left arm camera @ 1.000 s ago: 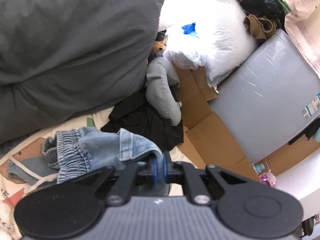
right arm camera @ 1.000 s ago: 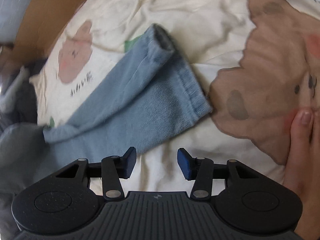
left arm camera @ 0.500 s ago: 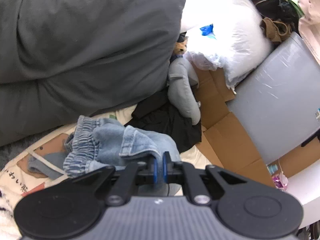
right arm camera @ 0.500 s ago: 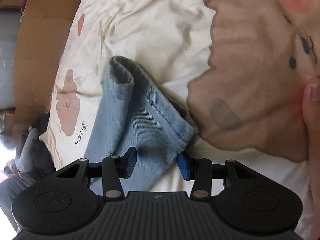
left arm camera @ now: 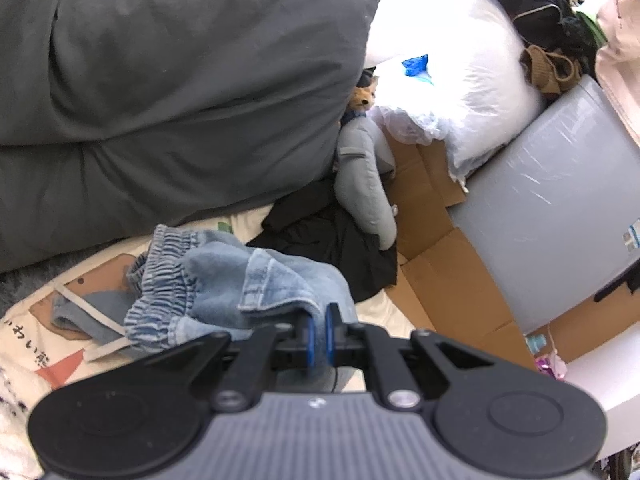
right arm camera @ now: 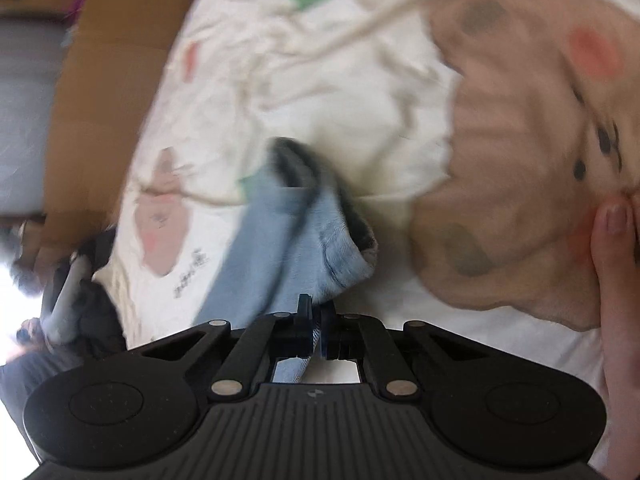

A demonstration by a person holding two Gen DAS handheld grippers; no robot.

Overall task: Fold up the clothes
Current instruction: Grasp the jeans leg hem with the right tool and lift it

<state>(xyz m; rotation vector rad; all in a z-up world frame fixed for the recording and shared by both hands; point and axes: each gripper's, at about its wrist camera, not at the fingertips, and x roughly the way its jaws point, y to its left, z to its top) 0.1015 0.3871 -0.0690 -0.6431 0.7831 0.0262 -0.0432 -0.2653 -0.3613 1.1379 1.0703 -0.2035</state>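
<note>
A cluttered room, a cream printed sheet (right arm camera: pixel 304 92) as the work surface. The left hand-held gripper (left arm camera: pixel 318 334) is clamped on a jeans (left arm camera: pixel 224 280) hem; the bunched waistband lies at its 10 o'clock. The right hand-held gripper (right arm camera: pixel 317 330) pinches the other leg end, denim running toward 11 o'clock. No containers hold clothes.

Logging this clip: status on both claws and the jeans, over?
Left claw shut on jeans, hem pinched. Right claw shut on the leg end. Black garment lies beside the jeans; nothing blocking.
</note>
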